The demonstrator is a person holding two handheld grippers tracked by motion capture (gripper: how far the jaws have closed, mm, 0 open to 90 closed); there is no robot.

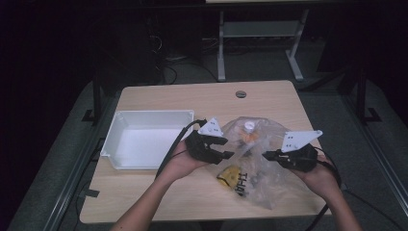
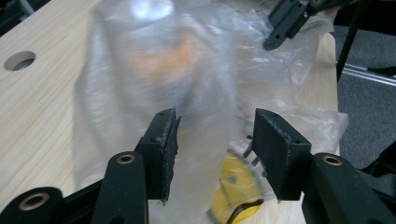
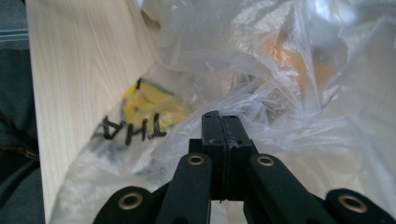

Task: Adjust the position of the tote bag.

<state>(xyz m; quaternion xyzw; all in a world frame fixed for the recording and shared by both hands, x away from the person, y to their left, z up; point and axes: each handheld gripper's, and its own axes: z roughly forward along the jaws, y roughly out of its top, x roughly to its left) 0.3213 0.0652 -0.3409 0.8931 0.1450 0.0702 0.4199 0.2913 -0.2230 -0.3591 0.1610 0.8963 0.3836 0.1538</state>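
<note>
A clear plastic bag with a yellow print and black letters stands bunched up on the wooden table. Inside it shows something orange with a white cap, blurred. My left gripper sits at the bag's left side. In the left gripper view its jaws stand open with bag film loose between them. My right gripper is at the bag's right side. In the right gripper view its jaws are shut on a fold of the bag.
A white rectangular tray lies on the table's left half, close to my left hand. A round cable hole sits near the far edge. Table legs and cables stand on the dark floor beyond.
</note>
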